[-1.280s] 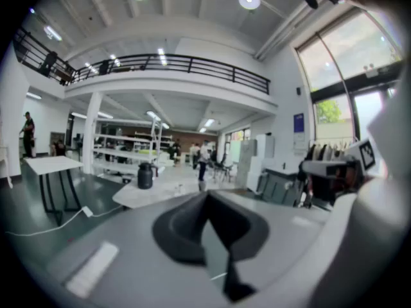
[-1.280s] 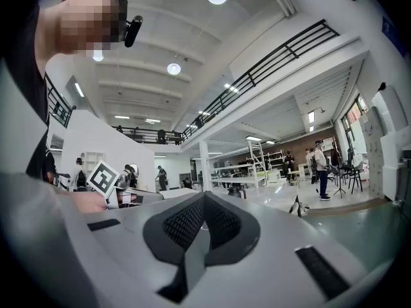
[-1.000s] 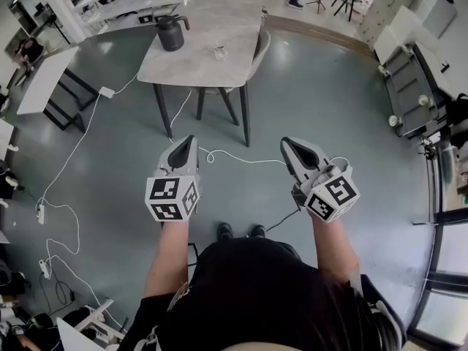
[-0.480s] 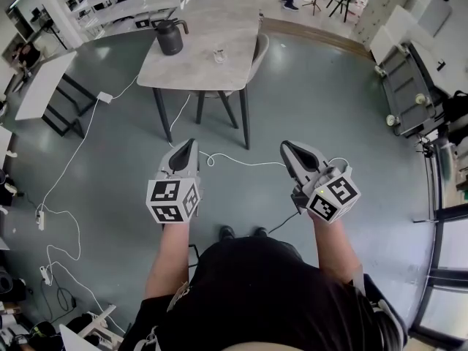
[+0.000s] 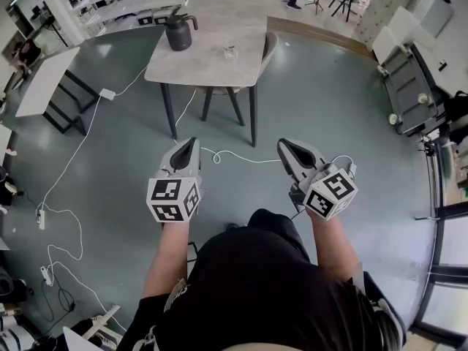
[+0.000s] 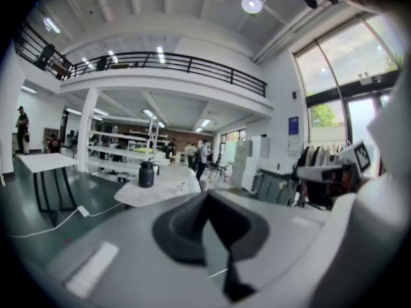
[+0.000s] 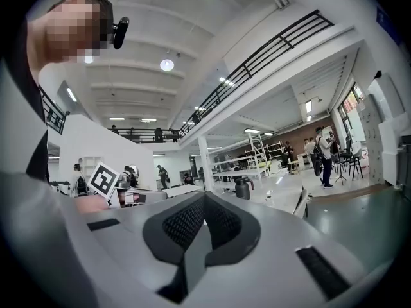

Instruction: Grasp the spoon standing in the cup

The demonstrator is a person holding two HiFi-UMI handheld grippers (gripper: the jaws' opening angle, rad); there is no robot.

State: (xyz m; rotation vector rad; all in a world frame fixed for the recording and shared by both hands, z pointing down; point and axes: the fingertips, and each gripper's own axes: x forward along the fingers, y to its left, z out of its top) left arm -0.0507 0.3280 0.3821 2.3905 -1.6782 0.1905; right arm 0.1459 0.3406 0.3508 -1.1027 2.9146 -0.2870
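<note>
A small glass cup (image 5: 231, 50) stands on the grey table (image 5: 197, 64) far ahead of me, to the right of a dark jug (image 5: 180, 31). The spoon in it is too small to make out. My left gripper (image 5: 190, 141) and right gripper (image 5: 284, 144) are held side by side over the floor, well short of the table, both shut and empty. In the left gripper view the left gripper's (image 6: 207, 195) jaws meet, with the jug (image 6: 147, 173) beyond. In the right gripper view the right gripper's (image 7: 204, 197) jaws meet too, and the jug (image 7: 243, 188) and cup (image 7: 268, 197) show far off.
A chair (image 5: 266, 47) is tucked in at the table's right side. White cables (image 5: 234, 156) trail over the floor between me and the table. A white table (image 5: 42, 80) stands at the left, a grey cart (image 5: 409, 86) at the right.
The table has come a little nearer and shifted right in the head view. Both grippers have moved forward with me, and a knee now shows below them.
</note>
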